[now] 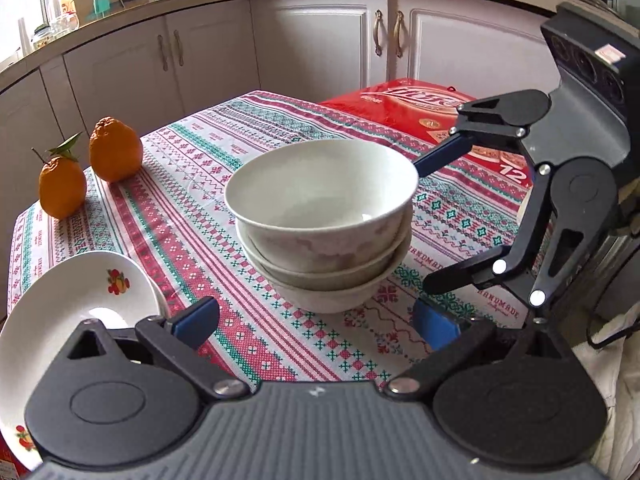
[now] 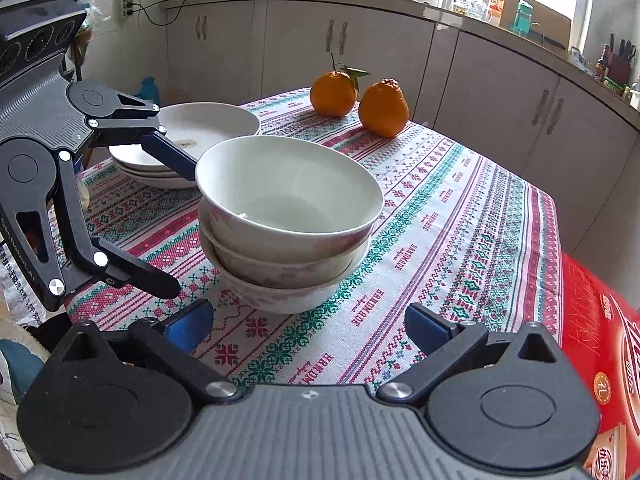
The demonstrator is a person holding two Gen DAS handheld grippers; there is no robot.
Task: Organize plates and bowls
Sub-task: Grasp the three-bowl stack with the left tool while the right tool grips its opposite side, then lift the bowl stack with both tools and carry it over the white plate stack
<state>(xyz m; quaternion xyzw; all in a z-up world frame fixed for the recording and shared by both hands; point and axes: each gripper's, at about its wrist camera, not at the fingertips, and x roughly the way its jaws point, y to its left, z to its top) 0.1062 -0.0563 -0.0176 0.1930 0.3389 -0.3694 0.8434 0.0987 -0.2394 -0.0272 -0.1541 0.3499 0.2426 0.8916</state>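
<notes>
Three white bowls (image 1: 320,216) stand nested in a stack mid-table, also in the right wrist view (image 2: 288,216). A stack of white plates (image 2: 192,140) with a fruit print sits at the table's corner; its top plate (image 1: 76,304) shows at lower left in the left wrist view. My left gripper (image 1: 316,320) is open and empty just in front of the bowl stack; it also shows in the right wrist view (image 2: 176,228). My right gripper (image 2: 308,326) is open and empty on the opposite side of the stack, also in the left wrist view (image 1: 420,224).
Two oranges (image 1: 92,168), one with leaves, sit at the table's far edge, also in the right wrist view (image 2: 360,98). A red box (image 1: 432,120) lies on the patterned tablecloth (image 1: 248,280) beyond the bowls. White kitchen cabinets (image 1: 312,40) surround the table.
</notes>
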